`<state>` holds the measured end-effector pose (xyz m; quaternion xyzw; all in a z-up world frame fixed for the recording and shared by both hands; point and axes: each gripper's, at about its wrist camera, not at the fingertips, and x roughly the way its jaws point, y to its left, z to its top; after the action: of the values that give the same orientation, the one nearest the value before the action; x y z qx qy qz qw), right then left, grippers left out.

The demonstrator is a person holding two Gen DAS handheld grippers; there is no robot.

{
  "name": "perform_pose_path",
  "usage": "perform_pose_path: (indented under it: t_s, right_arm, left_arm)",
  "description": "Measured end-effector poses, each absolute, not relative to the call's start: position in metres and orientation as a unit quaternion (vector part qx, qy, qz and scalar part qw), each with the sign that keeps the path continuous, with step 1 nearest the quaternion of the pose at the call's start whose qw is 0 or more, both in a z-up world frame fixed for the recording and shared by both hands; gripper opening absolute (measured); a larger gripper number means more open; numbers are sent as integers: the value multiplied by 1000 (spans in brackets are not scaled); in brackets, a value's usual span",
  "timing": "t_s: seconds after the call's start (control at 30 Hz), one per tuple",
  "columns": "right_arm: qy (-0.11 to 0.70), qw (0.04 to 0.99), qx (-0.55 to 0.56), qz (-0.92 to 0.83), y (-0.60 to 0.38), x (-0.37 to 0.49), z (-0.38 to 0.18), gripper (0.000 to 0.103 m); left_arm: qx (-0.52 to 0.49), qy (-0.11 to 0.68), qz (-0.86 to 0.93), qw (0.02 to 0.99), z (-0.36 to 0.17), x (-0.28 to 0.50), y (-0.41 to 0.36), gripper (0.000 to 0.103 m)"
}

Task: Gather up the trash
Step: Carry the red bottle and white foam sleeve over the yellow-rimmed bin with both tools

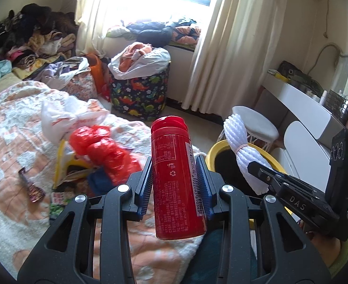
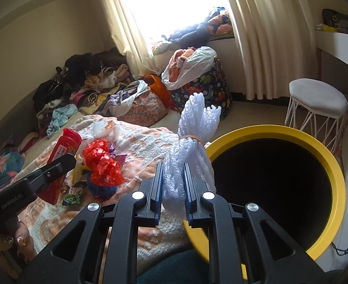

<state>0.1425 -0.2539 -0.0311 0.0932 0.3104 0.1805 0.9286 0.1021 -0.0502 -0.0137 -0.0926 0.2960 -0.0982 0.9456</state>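
Note:
My left gripper (image 1: 175, 182) is shut on a red cylindrical canister (image 1: 174, 177), held upright above the bed's edge; the canister (image 2: 62, 156) also shows at the left of the right wrist view. My right gripper (image 2: 173, 184) is shut on a white foam net bundle (image 2: 190, 146) tied with a rubber band, held beside the near-left rim of a yellow bin (image 2: 327, 165) with a dark inside. In the left wrist view that bundle (image 1: 242, 146) hangs over the bin (image 1: 215, 149). More trash lies on the bed: a red crinkled bag (image 1: 102, 151) and a white plastic bag (image 1: 62, 116).
The bed has an orange and white blanket (image 1: 15, 123) with wrappers on it. Clothes are piled at the far side (image 1: 27, 35). A dinosaur-print hamper (image 1: 138, 90), a white stool (image 2: 316, 101) and a white desk (image 1: 304, 104) stand near the curtained window.

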Motion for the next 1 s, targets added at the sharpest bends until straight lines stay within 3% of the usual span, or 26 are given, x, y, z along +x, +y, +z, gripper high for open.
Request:
perform_pose_path:
  t_s: [1.0]
  right_arm:
    - [349, 914, 195, 75, -366, 177, -67, 15]
  left_arm:
    - [-58, 333, -193, 921, -46, 163, -150, 29]
